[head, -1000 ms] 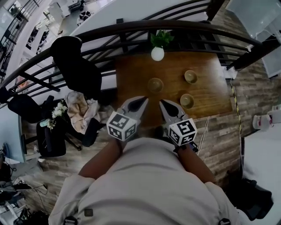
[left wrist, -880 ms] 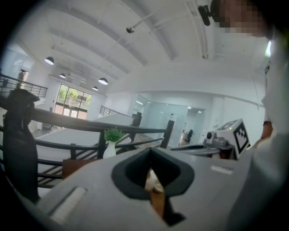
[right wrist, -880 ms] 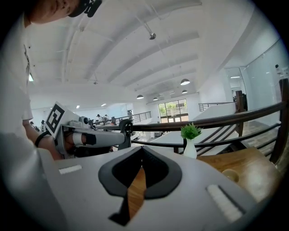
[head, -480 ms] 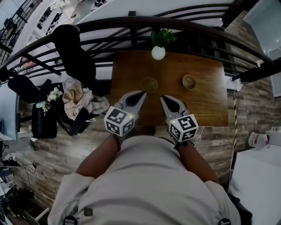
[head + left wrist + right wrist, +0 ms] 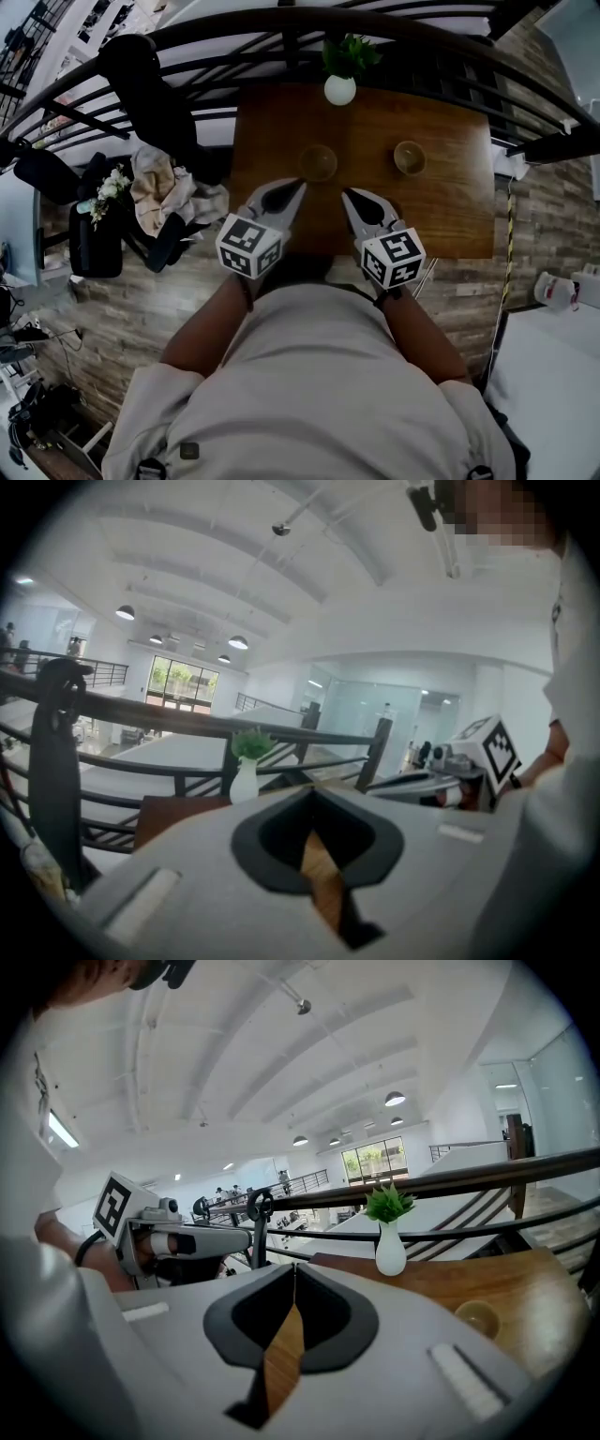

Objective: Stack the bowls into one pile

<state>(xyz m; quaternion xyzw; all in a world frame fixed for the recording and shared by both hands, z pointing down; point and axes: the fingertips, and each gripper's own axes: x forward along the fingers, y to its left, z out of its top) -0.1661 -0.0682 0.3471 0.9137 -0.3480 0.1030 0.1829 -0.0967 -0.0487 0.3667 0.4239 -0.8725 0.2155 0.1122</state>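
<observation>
On the wooden tabletop (image 5: pixel 450 211), the left bowl (image 5: pixel 318 162) and the right bowl (image 5: pixel 410 157) sat well apart, with a white vase (image 5: pixel 339 89) of greenery near the far edge. The left claw (image 5: pixel 298 186) and the right claw (image 5: pixel 348 195) were held side by side over the near part, each pinched together with nothing between its tips.

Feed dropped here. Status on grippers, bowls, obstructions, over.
Left gripper and right gripper both shut, empty. Two bowls visible, left bowl and right bowl, apart, unstacked. Vase at far edge of table, behind them.
</observation>
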